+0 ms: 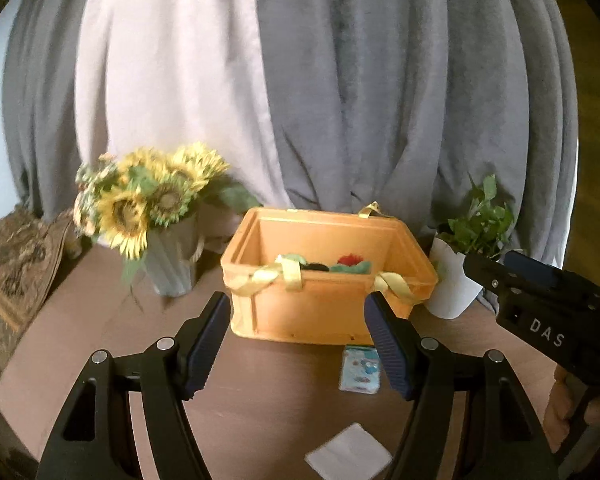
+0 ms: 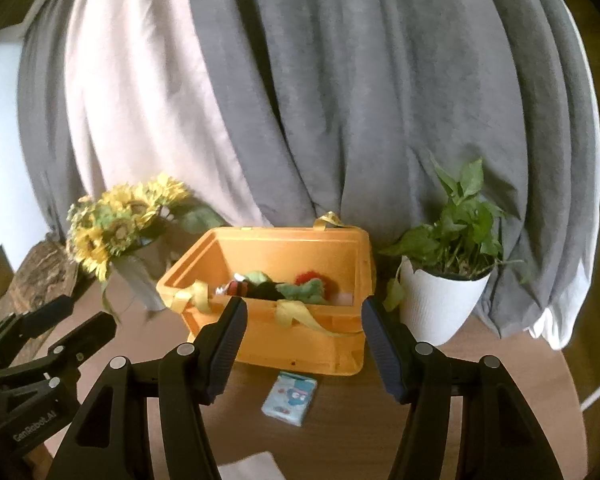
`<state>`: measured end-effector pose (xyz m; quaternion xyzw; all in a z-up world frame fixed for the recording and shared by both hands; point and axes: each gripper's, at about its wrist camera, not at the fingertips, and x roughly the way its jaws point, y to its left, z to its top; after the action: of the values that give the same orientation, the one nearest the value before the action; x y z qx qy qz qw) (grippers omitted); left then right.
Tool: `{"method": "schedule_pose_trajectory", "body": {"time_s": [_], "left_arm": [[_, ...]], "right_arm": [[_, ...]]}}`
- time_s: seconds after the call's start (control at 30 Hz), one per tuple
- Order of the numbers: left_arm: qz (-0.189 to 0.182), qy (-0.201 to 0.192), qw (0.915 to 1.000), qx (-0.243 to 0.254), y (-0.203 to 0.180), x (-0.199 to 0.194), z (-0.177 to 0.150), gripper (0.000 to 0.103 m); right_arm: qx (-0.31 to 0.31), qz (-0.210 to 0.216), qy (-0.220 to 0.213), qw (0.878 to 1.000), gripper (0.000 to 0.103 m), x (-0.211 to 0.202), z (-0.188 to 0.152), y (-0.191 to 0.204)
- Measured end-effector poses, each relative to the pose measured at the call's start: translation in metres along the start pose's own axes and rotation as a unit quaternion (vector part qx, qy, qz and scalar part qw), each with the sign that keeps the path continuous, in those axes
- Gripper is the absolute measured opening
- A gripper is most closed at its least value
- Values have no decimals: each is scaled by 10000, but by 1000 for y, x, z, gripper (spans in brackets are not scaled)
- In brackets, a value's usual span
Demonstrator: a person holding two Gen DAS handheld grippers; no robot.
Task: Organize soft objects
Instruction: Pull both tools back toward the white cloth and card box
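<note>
I am holding my left gripper (image 1: 296, 344) with its jaws standing apart and nothing between them, and my right gripper (image 2: 304, 346) is hanging the same way, wide and empty. Just beyond both pairs of jaws the orange crate (image 1: 324, 312) is sitting on the brown table (image 1: 260, 412), with soft toys (image 2: 296, 286) lying inside and yellow ribbons (image 1: 268, 276) draping over its near rim. Below my jaws, nearer to me, a small printed tissue pack (image 2: 289, 398) is lying flat, and a white folded cloth (image 1: 350, 456) is lying nearer still. Sunflowers (image 1: 148, 200) are standing to the left of the jaws, a potted plant (image 2: 446, 280) to the right.
</note>
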<state>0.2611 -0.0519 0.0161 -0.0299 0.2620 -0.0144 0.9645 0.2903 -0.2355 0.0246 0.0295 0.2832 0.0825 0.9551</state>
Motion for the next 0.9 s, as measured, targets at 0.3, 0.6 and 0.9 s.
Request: {"method": "schedule_pose_trajectory", "body": {"time_s": [0.3, 0.6, 0.9], "left_arm": [[568, 17, 9973, -475, -31, -15, -33, 69], [1258, -185, 9892, -724, -59, -28, -58, 69], [1707, -94, 9801, -1004, -75, -14, -82, 69]], "right_arm": [[-333, 737, 213, 9965, 61, 1, -12, -28], [-771, 1367, 345, 9870, 67, 13, -23, -38], [-1197, 1923, 609, 9721, 68, 44, -36, -43]]}}
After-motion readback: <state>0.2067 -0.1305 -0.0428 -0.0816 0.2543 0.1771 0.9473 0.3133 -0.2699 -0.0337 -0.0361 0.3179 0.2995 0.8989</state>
